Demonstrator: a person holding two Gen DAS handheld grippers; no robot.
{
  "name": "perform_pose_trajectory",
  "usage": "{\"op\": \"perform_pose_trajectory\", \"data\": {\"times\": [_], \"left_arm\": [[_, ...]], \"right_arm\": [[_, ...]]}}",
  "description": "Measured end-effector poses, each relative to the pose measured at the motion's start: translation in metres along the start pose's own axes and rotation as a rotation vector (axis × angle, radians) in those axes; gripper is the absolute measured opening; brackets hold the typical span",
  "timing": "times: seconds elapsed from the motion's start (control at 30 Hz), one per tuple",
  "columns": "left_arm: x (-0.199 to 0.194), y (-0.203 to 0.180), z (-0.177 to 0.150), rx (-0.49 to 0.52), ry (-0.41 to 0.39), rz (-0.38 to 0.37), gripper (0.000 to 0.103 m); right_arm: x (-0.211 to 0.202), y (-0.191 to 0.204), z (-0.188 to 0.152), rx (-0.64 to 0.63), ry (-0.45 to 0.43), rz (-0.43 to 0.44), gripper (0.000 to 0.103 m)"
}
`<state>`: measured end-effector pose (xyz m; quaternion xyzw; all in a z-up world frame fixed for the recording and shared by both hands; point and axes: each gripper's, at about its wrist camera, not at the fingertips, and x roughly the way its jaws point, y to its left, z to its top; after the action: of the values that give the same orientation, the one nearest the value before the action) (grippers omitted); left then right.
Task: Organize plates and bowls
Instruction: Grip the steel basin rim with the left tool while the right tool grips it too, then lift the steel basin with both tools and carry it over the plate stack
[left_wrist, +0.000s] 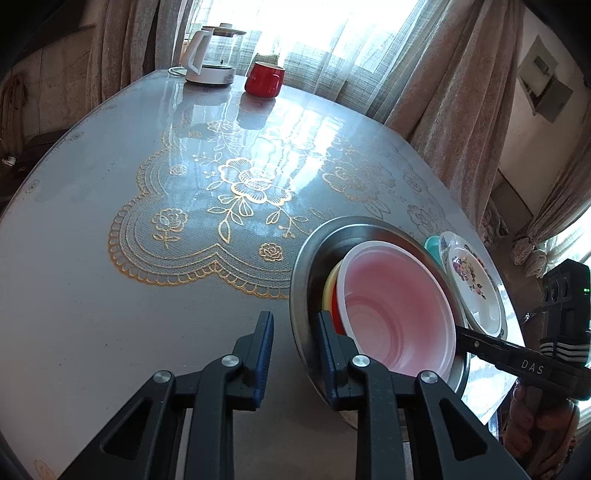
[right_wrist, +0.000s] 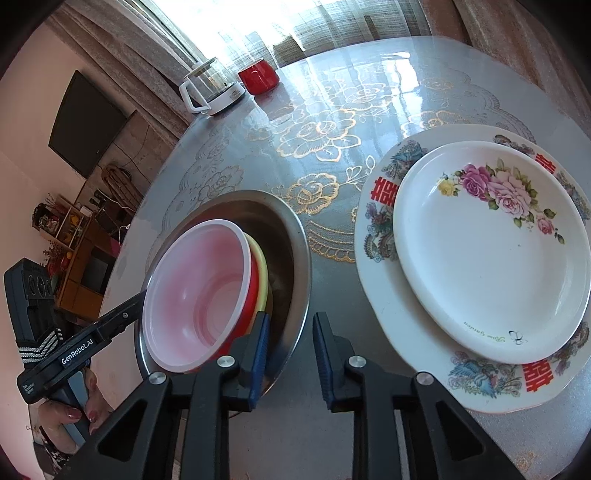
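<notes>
Bowls (left_wrist: 397, 306) nested in steel basin (left_wrist: 301, 280), between open tongs (left_wrist: 295, 354), (right_wrist: 288, 354)

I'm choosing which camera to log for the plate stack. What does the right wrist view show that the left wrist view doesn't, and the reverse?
Only the right wrist view shows the large white plate with red characters and bird motifs lying under the smaller white rose-patterned plate, plus a dark wall-mounted screen. Only the left wrist view shows a teal rim behind that rose plate. Both share the steel basin holding nested pink, red and yellow plastic bowls, the glass kettle and the red enamel mug.
</notes>
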<state>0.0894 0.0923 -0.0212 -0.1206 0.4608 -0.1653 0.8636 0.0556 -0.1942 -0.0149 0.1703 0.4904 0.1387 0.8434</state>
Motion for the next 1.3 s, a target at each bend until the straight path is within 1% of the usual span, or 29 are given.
{"op": "perform_pose_trajectory", "data": {"times": [0.2, 0.27, 0.33, 0.47, 0.6, 0.77, 0.93, 1.13, 1.3], "left_arm": [[0.001, -0.004, 0.000, 0.034, 0.007, -0.026, 0.015], [0.000, -0.005, 0.000, 0.052, 0.002, -0.023, 0.015], [0.000, -0.004, -0.001, 0.062, -0.003, -0.030, 0.015], [-0.001, 0.001, -0.003, 0.063, -0.023, -0.065, 0.015], [-0.004, -0.001, -0.010, 0.088, -0.056, -0.064, 0.015], [-0.008, -0.003, -0.013, 0.069, -0.083, -0.086, 0.015], [-0.018, -0.012, -0.006, 0.070, -0.113, -0.106, 0.015], [-0.027, -0.038, 0.010, 0.118, -0.158, -0.127, 0.015], [-0.021, -0.058, 0.024, 0.107, -0.154, -0.157, 0.015]], "right_arm": [[0.003, 0.007, 0.002, -0.028, -0.015, -0.025, 0.021], [0.004, 0.009, 0.003, -0.047, -0.018, -0.040, 0.021], [0.005, 0.010, 0.003, -0.054, -0.018, -0.040, 0.018], [0.006, 0.012, 0.004, -0.059, -0.018, -0.035, 0.016], [0.004, 0.010, 0.002, -0.054, -0.029, -0.013, 0.016], [-0.002, 0.008, 0.001, -0.064, -0.047, -0.007, 0.015], [-0.018, 0.008, 0.003, -0.078, -0.085, 0.011, 0.015], [-0.044, 0.002, 0.008, -0.076, -0.141, 0.009, 0.015], [-0.068, -0.009, 0.011, -0.064, -0.200, 0.006, 0.015]]}}
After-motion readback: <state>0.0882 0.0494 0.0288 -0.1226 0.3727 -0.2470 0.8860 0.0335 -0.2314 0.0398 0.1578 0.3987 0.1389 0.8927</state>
